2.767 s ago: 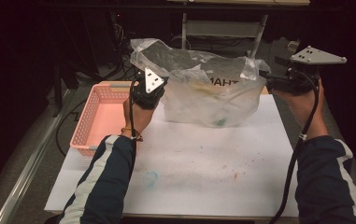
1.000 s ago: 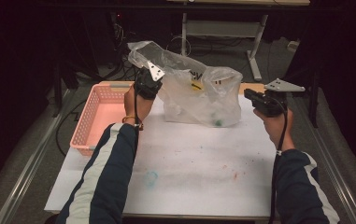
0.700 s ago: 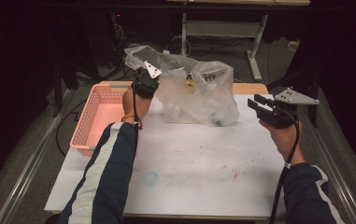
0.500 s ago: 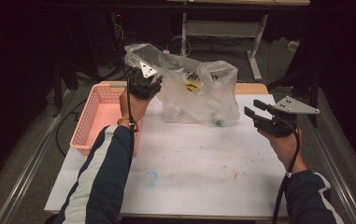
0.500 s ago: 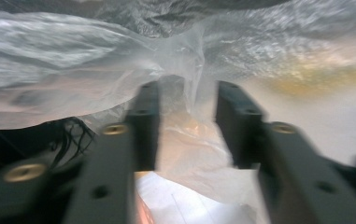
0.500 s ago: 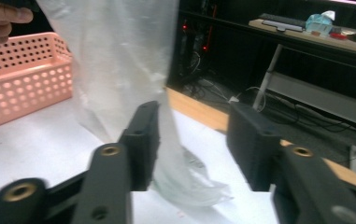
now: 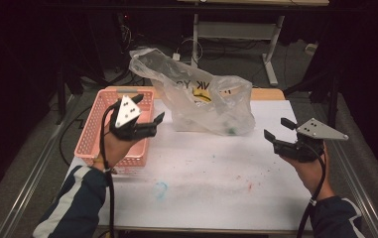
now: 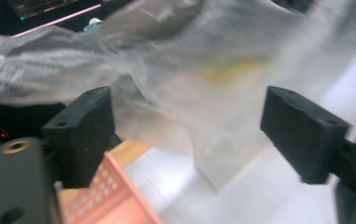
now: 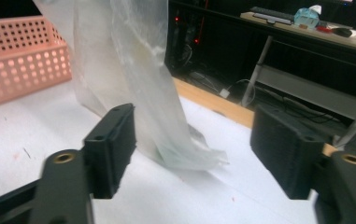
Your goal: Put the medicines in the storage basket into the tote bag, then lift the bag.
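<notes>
While both hands hung above the white paper-covered table (image 7: pixel 196 198), the big clear crinkly plastic bag with yellow print (image 7: pixel 201 101) stood by itself at the far side of the table, just beside the pink plastic basket with little holes (image 7: pixel 99 144). The left gripper (image 7: pixel 149 115) had its jaws spread wide and held nothing; it floated over the basket's near corner, close to the bag but not touching it. The right gripper (image 7: pixel 277 128) was wide open and empty too, and it sat well apart from the bag on the other side. In the left gripper view the bag (image 8: pixel 199 79) looked blurry and filled the space past the two black pads (image 8: pixel 80 133). In the right gripper view the bag (image 9: pixel 133 88) stood tall and thin, with a crumpled bottom corner lying on the table (image 9: pixel 35 154). I thought the bag could flop over, because it was soft and light and nothing held it up. If one gripper pinched just a thin bit of the plastic, it could slip out or tear. If the left gripper came in too low, it might bump the basket (image 8: pixel 110 196) and push it. Something small and green (image 7: pixel 231 130) lay inside the bag, and it could roll out if the bag tipped.
</notes>
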